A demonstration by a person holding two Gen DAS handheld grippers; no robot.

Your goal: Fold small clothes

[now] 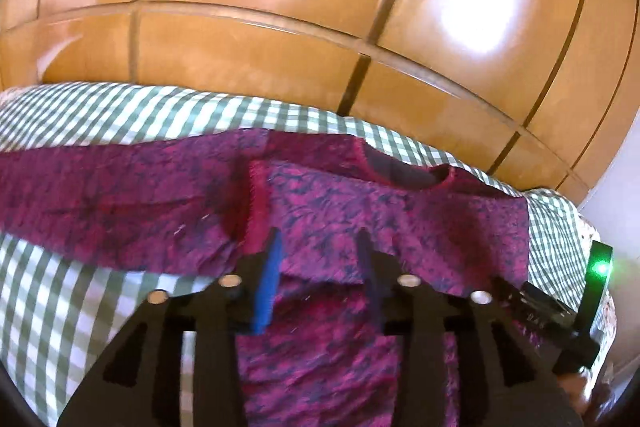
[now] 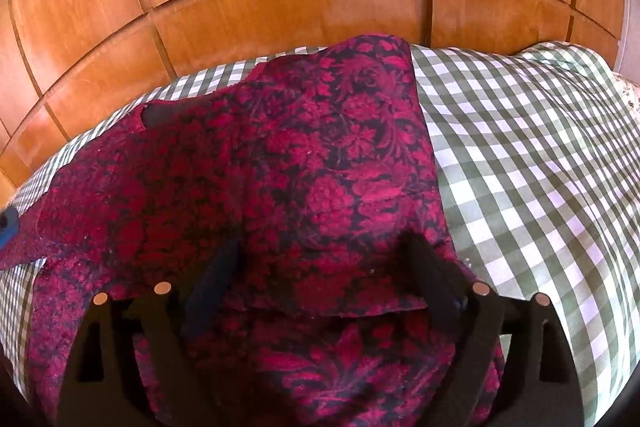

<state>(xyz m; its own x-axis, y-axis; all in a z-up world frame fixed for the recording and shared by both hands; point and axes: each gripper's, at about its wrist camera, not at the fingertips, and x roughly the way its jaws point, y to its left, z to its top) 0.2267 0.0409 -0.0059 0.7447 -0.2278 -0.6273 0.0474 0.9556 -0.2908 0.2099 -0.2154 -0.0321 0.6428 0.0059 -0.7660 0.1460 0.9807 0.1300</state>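
Hovering over the top (image 2: 304, 163), I have both tools low above the folded cloth on the checked sheet (image 2: 540, 155). My left gripper (image 1: 318, 247) stands partly open, its blue fingers (image 1: 267, 283) apart with nothing between them; the sleeve edge lies just ahead and left of them, the neck opening (image 1: 404, 173) farther ahead to the right. My right gripper (image 2: 320, 267) gapes wider, also empty, straddling a folded hem just below the tips, with the garment's right edge beside my right-hand finger.

The top looks partway folded: one sleeve is already laid across the body, while cloth still stretches away to the left of my left jaws.

The risk, I judge, lies in the pinch. The fabric sits in layers here, so closing too deep could catch the sheet beneath and drag it up too. Closing too shallow could take one layer only and pull the fold open. Lifting unevenly between my two hands would skew the crease.
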